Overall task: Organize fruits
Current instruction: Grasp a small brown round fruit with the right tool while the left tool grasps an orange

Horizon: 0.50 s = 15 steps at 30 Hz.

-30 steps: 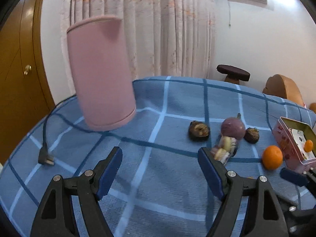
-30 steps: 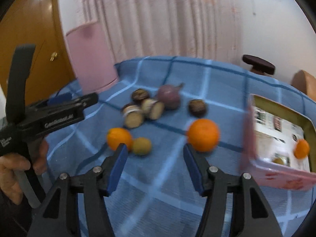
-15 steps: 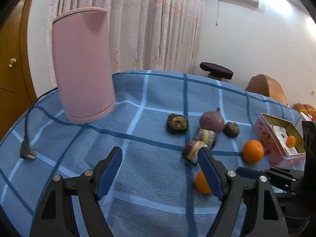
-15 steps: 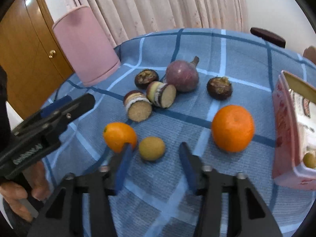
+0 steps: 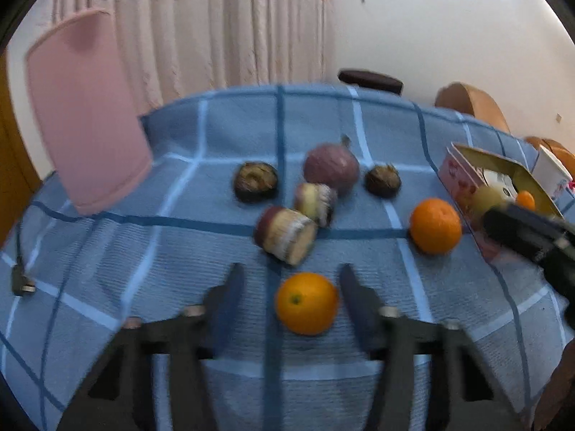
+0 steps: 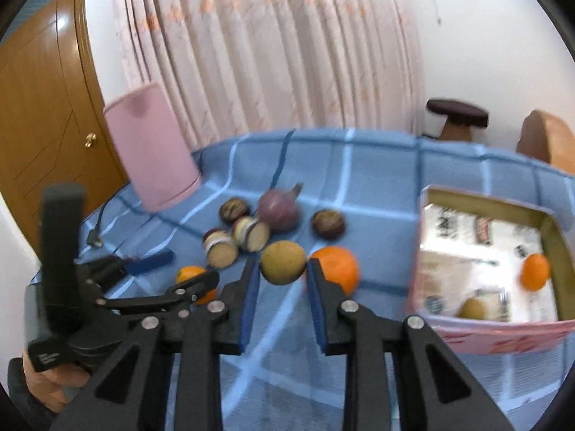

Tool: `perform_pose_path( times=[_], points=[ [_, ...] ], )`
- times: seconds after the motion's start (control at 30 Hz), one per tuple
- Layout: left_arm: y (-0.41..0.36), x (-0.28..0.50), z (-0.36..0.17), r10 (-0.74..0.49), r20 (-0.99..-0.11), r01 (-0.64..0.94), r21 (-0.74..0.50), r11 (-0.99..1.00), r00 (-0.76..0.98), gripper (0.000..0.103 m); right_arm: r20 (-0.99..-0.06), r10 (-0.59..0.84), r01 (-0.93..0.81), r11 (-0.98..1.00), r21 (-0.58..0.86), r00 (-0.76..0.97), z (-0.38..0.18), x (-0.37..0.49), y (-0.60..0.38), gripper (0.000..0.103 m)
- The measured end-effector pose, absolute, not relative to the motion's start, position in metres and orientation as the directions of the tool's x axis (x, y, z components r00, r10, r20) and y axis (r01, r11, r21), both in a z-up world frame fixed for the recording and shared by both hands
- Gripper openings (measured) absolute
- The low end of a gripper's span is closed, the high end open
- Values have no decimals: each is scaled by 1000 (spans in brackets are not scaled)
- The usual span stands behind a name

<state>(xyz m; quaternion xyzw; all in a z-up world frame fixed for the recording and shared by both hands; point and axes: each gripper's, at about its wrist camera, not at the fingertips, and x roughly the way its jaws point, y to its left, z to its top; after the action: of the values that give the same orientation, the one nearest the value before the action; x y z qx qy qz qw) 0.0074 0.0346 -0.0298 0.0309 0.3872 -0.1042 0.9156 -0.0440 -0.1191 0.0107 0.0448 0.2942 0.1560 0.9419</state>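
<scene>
My right gripper (image 6: 282,271) is shut on a small green-brown fruit (image 6: 283,267) and holds it above the blue checked tablecloth (image 6: 381,179). My left gripper (image 5: 291,287) is open around a small orange (image 5: 306,302) on the cloth. A bigger orange (image 5: 435,225) lies to the right, next to the pink tin box (image 6: 427,327). The box holds a small orange (image 6: 535,272) and a green-brown fruit (image 6: 471,308). A purple fruit (image 5: 331,167), two dark round fruits (image 5: 255,181) and two cut pieces (image 5: 285,234) lie in the middle.
A tall pink cylinder (image 5: 84,111) stands at the table's back left. A black plug and cord (image 5: 21,282) lie at the left edge. A curtain, a dark stool (image 6: 456,115) and a brown chair stand behind the table.
My right gripper closed on the green-brown fruit and lifted it. My left gripper moved forward and narrowed around the small orange.
</scene>
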Motion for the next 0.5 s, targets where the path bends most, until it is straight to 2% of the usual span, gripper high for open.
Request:
perform_pose_path(
  times=[0.07,0.27,0.5],
  points=[
    [31,9,-32,-171,-726,220,-28,975,666,36,-527,303,-251,953,171,794,15,-47,-129,30],
    [15,-4,-13,-193,-615,242,-4,970,765,36,-494,232,-169,971,168,838,25,-51,-169,30],
    [-38,-9,15,-344,-521,367,-62,928,781,36,-481,78,-11,990,140,873,30,-50,-232,30]
  ],
)
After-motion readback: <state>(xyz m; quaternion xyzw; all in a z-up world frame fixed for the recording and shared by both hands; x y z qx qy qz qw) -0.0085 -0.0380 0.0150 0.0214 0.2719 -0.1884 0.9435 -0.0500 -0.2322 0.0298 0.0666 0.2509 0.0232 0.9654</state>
